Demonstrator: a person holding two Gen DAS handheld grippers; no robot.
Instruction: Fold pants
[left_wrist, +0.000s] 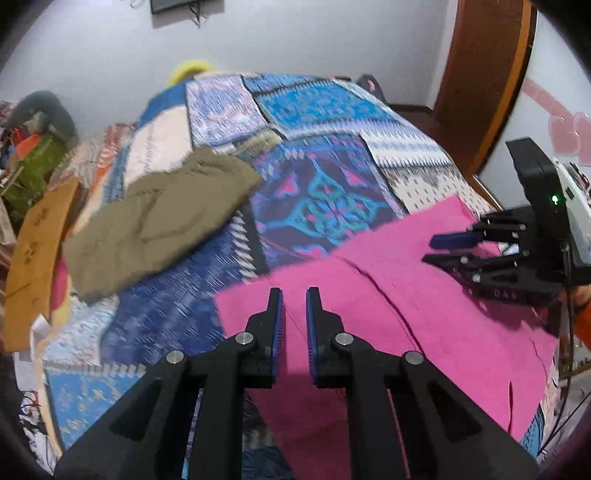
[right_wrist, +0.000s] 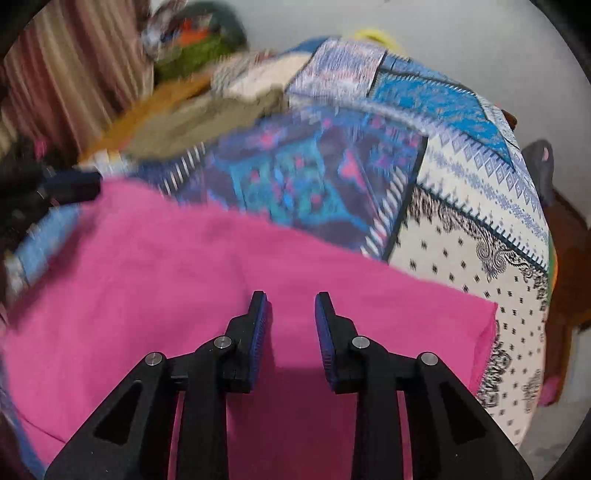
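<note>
The pink pants (left_wrist: 424, 332) lie flat on the patchwork bedspread (left_wrist: 325, 199), with a fold seam running across them. In the left wrist view my left gripper (left_wrist: 295, 295) hovers over their near left part, its jaws nearly together and nothing seen between the pads. My right gripper (left_wrist: 428, 250) reaches in from the right over the pants' far right part, fingers apart. In the right wrist view the right gripper (right_wrist: 290, 299) stands open above the pink pants (right_wrist: 147, 277), with only cloth below the gap. The picture there is blurred.
An olive-brown garment (left_wrist: 159, 218) lies on the bed's far left, with an orange cloth (left_wrist: 37, 258) beside it. A heap of clothes (left_wrist: 33, 147) sits at the left wall. A wooden door frame (left_wrist: 480, 92) stands at the right. The bed's right edge (right_wrist: 535, 295) drops off.
</note>
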